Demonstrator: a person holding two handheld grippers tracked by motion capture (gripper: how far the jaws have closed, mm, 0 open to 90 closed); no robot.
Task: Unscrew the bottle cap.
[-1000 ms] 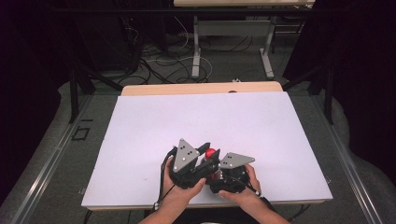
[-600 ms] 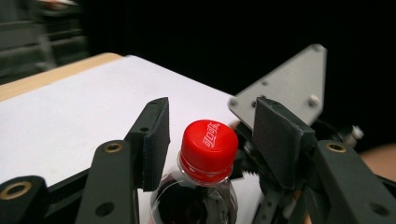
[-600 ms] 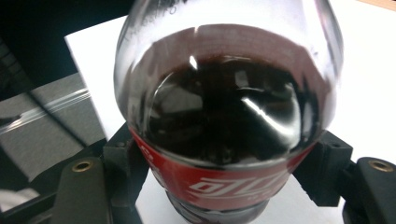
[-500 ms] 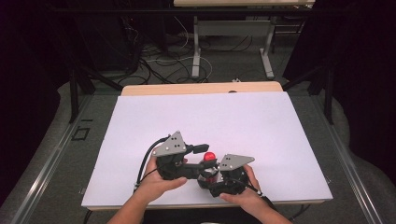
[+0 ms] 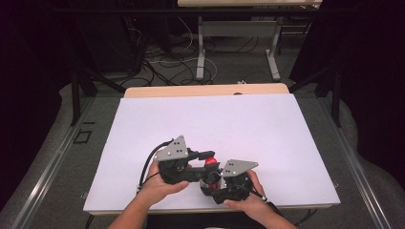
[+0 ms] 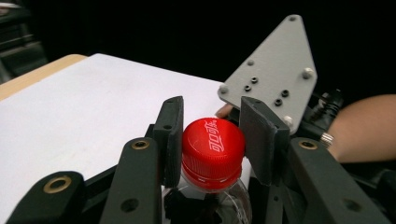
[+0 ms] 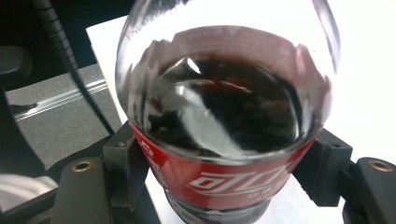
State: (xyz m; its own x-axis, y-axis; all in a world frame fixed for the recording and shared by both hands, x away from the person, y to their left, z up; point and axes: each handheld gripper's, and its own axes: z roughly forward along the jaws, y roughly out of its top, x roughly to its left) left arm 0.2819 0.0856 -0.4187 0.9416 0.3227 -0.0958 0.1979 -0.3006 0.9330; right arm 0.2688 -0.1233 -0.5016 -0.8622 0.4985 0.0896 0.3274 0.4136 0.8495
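Observation:
A cola bottle (image 7: 224,107) with dark drink, a red label and a red cap (image 6: 212,151) stands near the white table's front edge. My left gripper (image 6: 212,140) is shut on the cap, one black pad (image 6: 173,137) pressing on each side. In the high view the left gripper (image 5: 209,156) reaches in from the left to the cap (image 5: 210,162). My right gripper (image 7: 224,182) is shut on the bottle's body at the label, and in the high view the right gripper (image 5: 211,183) sits just in front of the bottle.
The white tabletop (image 5: 229,124) stretches away behind and beside the hands. A wooden strip (image 5: 205,89) edges its far side. Cables and table legs (image 5: 200,47) lie on the floor beyond. The right gripper's grey plate (image 6: 273,74) stands close behind the cap.
The left gripper swung out to the left, turned its jaws toward the right, and now has them on the red cap. The right gripper has kept the bottle in place.

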